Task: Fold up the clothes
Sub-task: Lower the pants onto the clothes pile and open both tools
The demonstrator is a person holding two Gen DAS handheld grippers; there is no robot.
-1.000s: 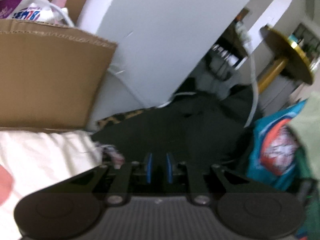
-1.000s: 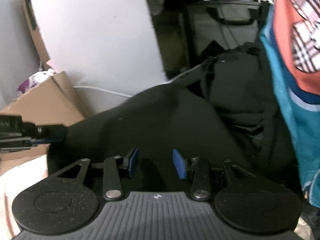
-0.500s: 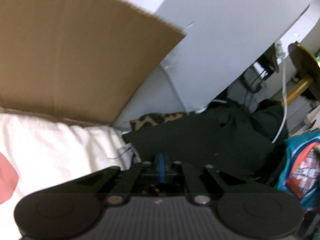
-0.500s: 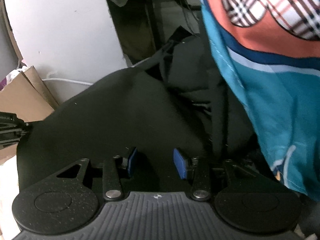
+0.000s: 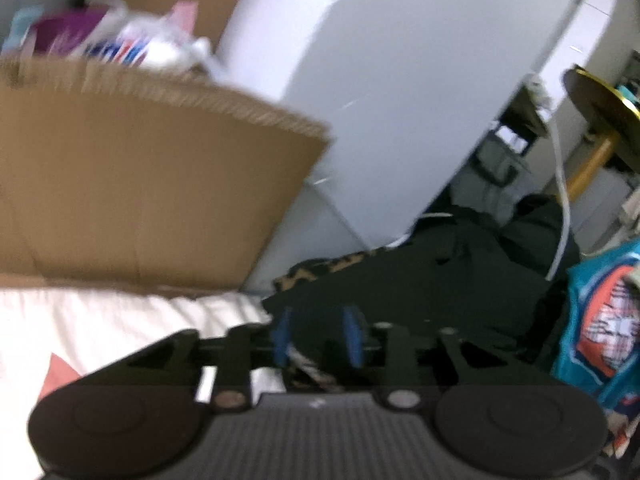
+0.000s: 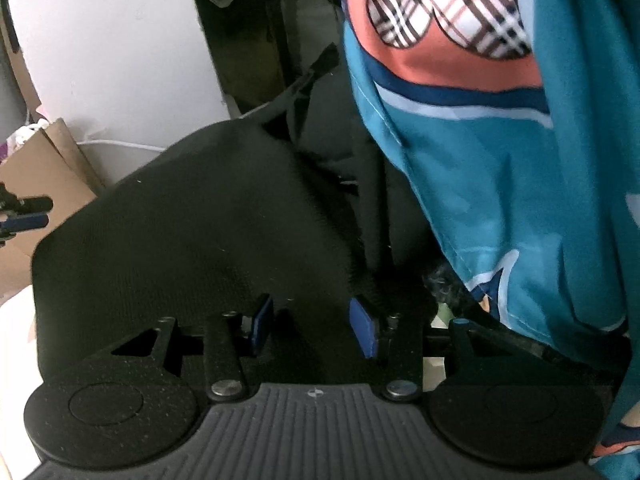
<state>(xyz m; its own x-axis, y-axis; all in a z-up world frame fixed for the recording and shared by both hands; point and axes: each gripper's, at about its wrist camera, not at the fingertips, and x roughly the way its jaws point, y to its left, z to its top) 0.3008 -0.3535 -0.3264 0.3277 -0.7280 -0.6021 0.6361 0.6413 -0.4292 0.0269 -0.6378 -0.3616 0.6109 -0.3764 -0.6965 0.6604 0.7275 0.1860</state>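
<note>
The black garment (image 6: 192, 232) lies spread in front of me, and I take it as my landmark. From my right wrist camera, my right gripper (image 6: 316, 326) hangs just over the garment's near edge, its blue pads (image 6: 362, 330) well apart and widening slightly, with dark cloth showing in the gap; I see no pad pressing on it. From my left wrist camera, my left gripper (image 5: 316, 336) sits at the garment's near left corner, its jaws opening, blue pads (image 5: 352, 334) apart, with black fabric and a scrap of patterned cloth visible between them but not clamped. That view is blurred.

To the left of the garment I see a pale cream sheet (image 5: 120, 328) under it. Close on the garment's right hangs a teal cloth (image 6: 500, 208) with an orange panel and a plaid print, partly over its right side. Beyond the garment's left edge stands a cardboard box (image 5: 140, 184) with bags heaped on top. Behind the garment rises a white panel (image 5: 400, 80), with a leopard-print strip (image 5: 320, 266) at its foot. Farther right beyond the garment is a round gold-edged table (image 5: 600, 116).
</note>
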